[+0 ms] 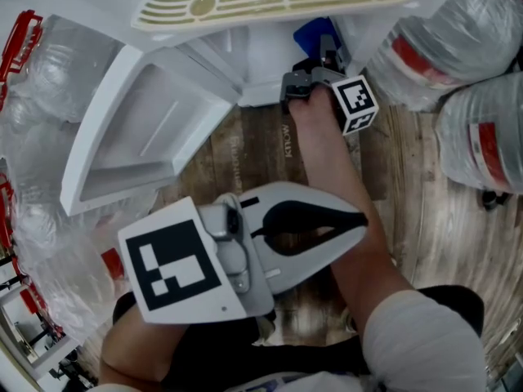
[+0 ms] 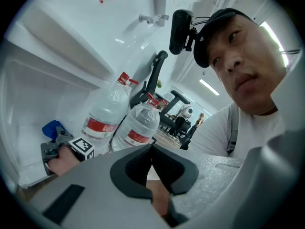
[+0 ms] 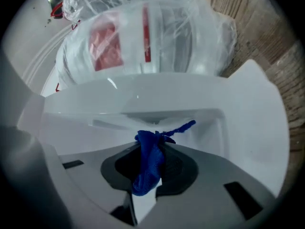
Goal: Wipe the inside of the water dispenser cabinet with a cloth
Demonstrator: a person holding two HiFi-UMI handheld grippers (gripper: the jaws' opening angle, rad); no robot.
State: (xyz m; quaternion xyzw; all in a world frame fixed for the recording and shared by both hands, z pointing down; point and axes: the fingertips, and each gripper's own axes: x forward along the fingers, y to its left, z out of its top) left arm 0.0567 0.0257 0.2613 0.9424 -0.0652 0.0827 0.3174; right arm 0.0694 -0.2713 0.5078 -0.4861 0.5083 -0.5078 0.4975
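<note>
Blue cloth (image 3: 150, 149) hangs bunched in the clenched jaws of the right gripper (image 3: 148, 175), at the mouth of the white dispenser cabinet (image 1: 261, 60). Only a thin fold looks pinched, so hard rubbing could tug it free. The left gripper (image 1: 358, 219) hovers further out, jaws together on nothing. Wrapped water bottles (image 1: 458, 47) stand close enough to be knocked.

Floor (image 1: 270, 149): wood-pattern planks, with faint print on the boards near the middle. The white water dispenser cabinet (image 1: 261, 64) stands on it at the far side, and its door (image 1: 139, 129) hangs open over the planks to the left. Two large plastic-wrapped water bottles (image 1: 441, 47) (image 1: 482, 137) lie on the floor to the right, close together. More wrapped bottles (image 1: 41, 137) sit to the left, beside the door. A small dark item (image 1: 490, 196) below the right-hand bottles cannot be identified.
</note>
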